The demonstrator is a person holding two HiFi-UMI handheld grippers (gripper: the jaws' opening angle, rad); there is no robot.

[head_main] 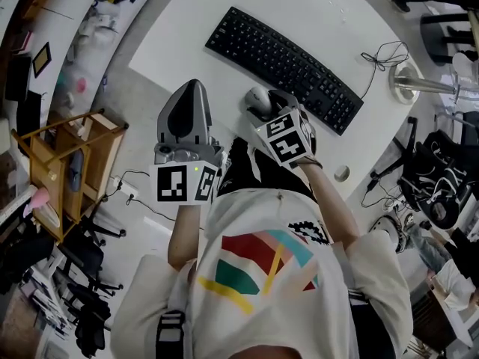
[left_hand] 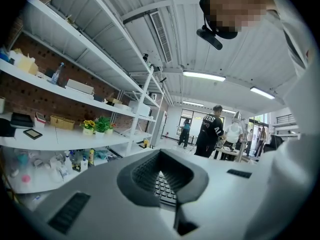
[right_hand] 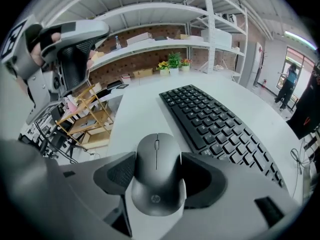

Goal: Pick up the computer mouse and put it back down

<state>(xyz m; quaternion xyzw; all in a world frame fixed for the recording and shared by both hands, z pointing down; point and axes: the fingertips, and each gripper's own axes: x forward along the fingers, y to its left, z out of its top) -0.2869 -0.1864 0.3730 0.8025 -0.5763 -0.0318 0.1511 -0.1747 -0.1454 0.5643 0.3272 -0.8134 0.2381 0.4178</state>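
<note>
A dark grey computer mouse (head_main: 258, 98) (right_hand: 157, 176) lies on the white table (head_main: 187, 21), just in front of the black keyboard (head_main: 284, 66) (right_hand: 215, 119). My right gripper (head_main: 263, 108) (right_hand: 158, 170) points steeply down at it, and its two jaws sit against the mouse's left and right sides, shut on it. The mouse rests on the tabletop. My left gripper (head_main: 187, 96) (left_hand: 163, 178) hovers off the table's near left edge, pointing about level, shut with nothing in it; a bit of keyboard shows through the small gap. It also appears at the upper left of the right gripper view, the left gripper (right_hand: 70, 44).
A wooden shelf cart (head_main: 75, 163) stands left of the table. A lamp base (head_main: 408, 81) and a thin cable (head_main: 382, 54) are at the table's right end, a small round object (head_main: 342, 173) near its front edge. Wall shelves (left_hand: 75, 99) and people (left_hand: 210, 131) stand beyond.
</note>
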